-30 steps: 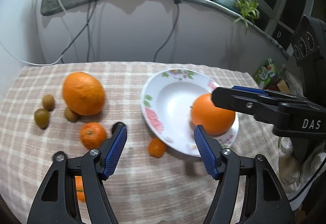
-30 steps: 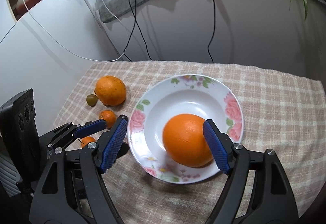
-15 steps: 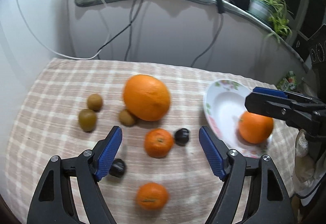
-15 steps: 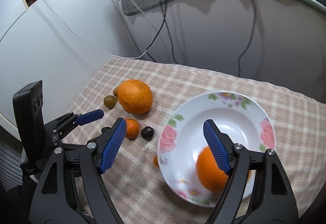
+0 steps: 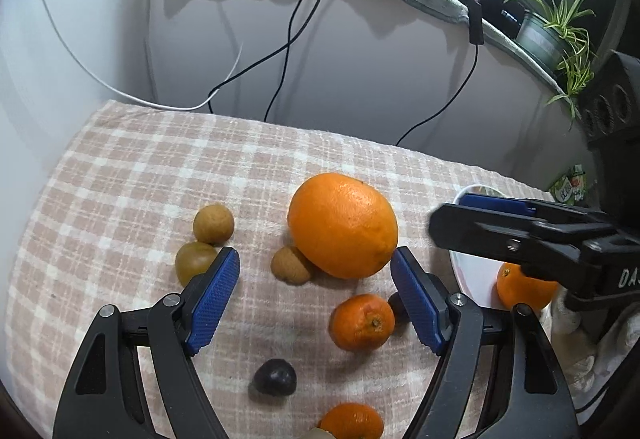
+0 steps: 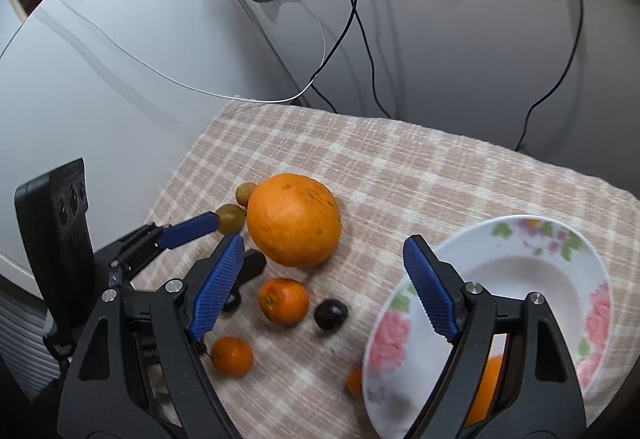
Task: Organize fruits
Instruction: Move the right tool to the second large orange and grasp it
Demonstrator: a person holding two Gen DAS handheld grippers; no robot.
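Note:
A large orange (image 5: 343, 225) (image 6: 293, 219) sits mid-table on the checked cloth. My left gripper (image 5: 316, 295) is open and empty, its pads just short of the orange on either side. Around it lie a tangerine (image 5: 362, 321) (image 6: 283, 299), a dark plum (image 5: 275, 377) (image 6: 330, 314), a second tangerine (image 5: 352, 421) (image 6: 232, 356) and small brown fruits (image 5: 213, 223). My right gripper (image 6: 326, 289) is open and empty, at the left rim of the floral plate (image 6: 532, 263). Another orange (image 5: 520, 289) (image 6: 486, 387) lies in the plate.
The table's back and left edges meet white walls with hanging cables (image 5: 288, 39). A potted plant (image 5: 548, 31) stands on the ledge at the back right. A tiny orange fruit (image 6: 354, 381) lies by the plate's left rim.
Both grippers have swung left, away from the plate. The left gripper now frames the large orange; the plate's orange has slipped to the lower edge of the right view.

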